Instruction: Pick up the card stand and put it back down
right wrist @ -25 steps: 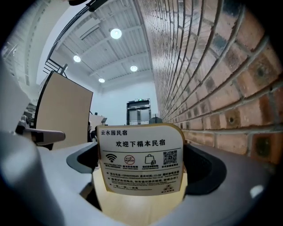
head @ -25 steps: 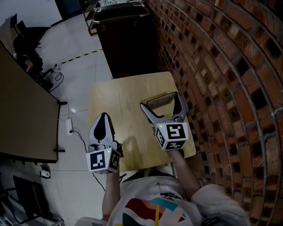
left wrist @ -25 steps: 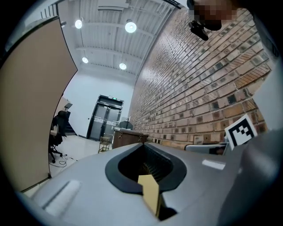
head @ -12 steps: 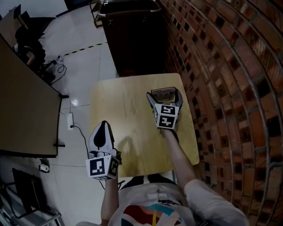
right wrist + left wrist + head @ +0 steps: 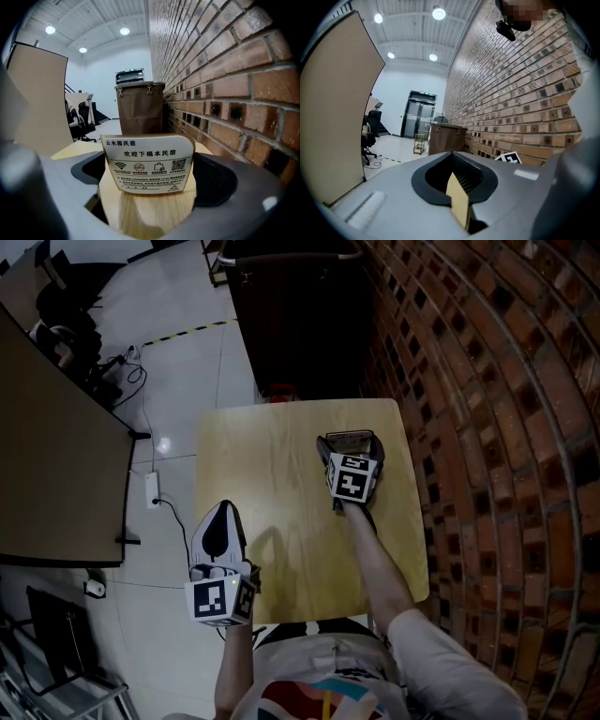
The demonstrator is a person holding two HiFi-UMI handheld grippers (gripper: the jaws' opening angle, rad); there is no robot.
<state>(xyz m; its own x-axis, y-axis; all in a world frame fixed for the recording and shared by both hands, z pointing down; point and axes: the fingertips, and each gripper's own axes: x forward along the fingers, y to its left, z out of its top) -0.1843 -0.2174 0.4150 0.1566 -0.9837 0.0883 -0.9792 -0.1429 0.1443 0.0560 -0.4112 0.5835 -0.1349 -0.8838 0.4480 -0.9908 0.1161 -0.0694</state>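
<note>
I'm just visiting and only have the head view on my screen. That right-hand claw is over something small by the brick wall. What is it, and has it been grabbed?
Observer: It's a card stand. The right gripper view shows it between the right gripper's fingers, which are apart, one on each side. I can't tell whether they touch it yet.
Operator: From above it's just a little dark slab. What does it look like?
Observer: It's an upright card in a pale wooden base. The printed face is turned toward that gripper's camera, and it shows Chinese characters, a row of small icons and a QR code.
</note>
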